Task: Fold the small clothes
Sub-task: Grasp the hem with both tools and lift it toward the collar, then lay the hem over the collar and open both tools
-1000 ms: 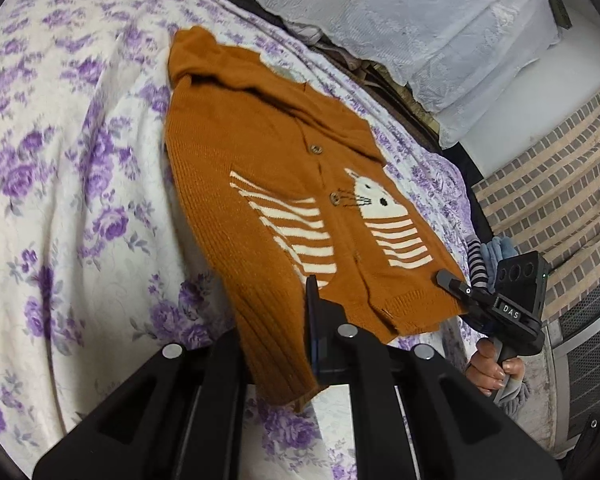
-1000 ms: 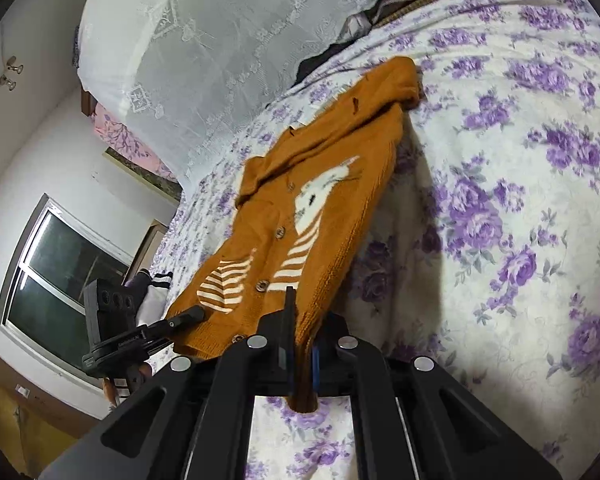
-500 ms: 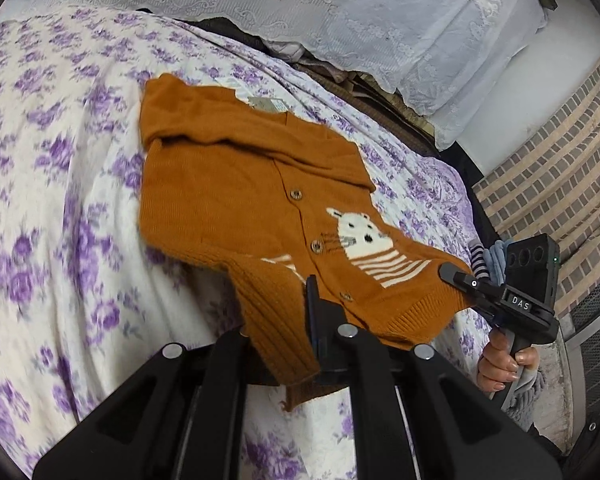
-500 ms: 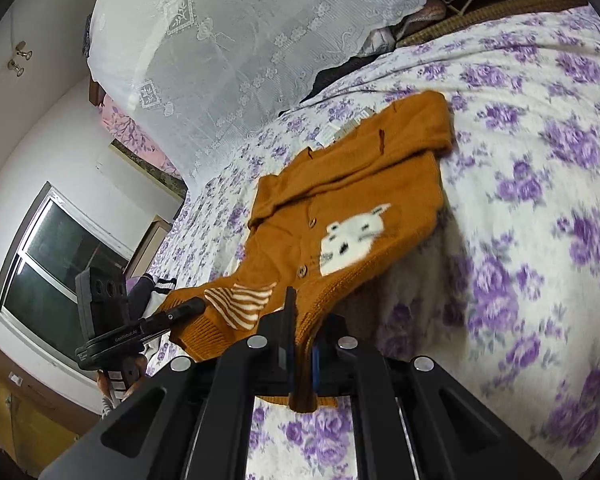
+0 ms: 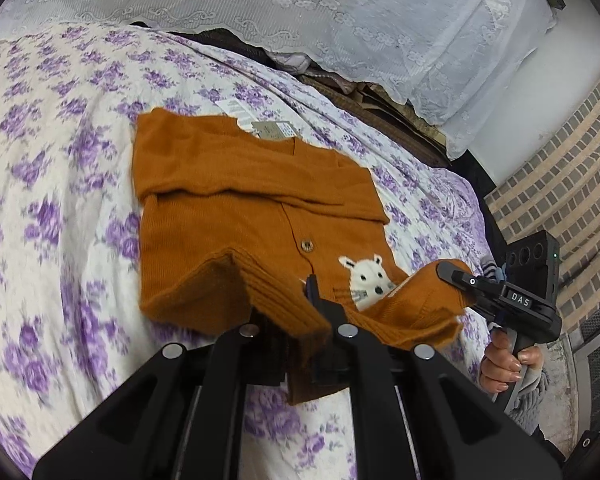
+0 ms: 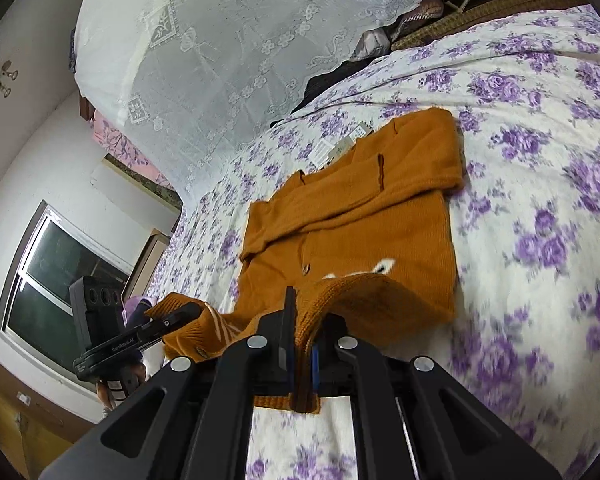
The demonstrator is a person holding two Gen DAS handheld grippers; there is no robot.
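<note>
- orange knit cardigan (image 5: 236,200) lies front-up on the floral bedspread (image 5: 52,208), collar end with its paper tags (image 5: 268,128) toward the lace curtain (image 5: 340,20), sleeves already folded across the chest.
- your left gripper (image 5: 300,304) is clamped right down on the hem's left corner; knit fills the gap between the jaws and a flap hangs below them.
- your right gripper (image 6: 300,332) is closed the same way on the other hem corner, fabric pinched between the pads; from the left wrist view it sits at the right, gripped by your hand (image 5: 504,364).
- change over the last second: the hem was hanging near the bed edge with all the stripes of the animal patch (image 5: 368,280) showing. now both corners are up and carried toward the collar, the lower body has rolled over itself, and only the animal's face is left uncovered.
- the top half hasn't shifted on the bedspread, so the fold line is holding.
- reads as the bottom-to-top fold, roughly halfway through.
- my call for next: keep both corners level, lay the hem near the collar, then release. the hem sags between the grippers, so watch for a crooked edge.
</note>
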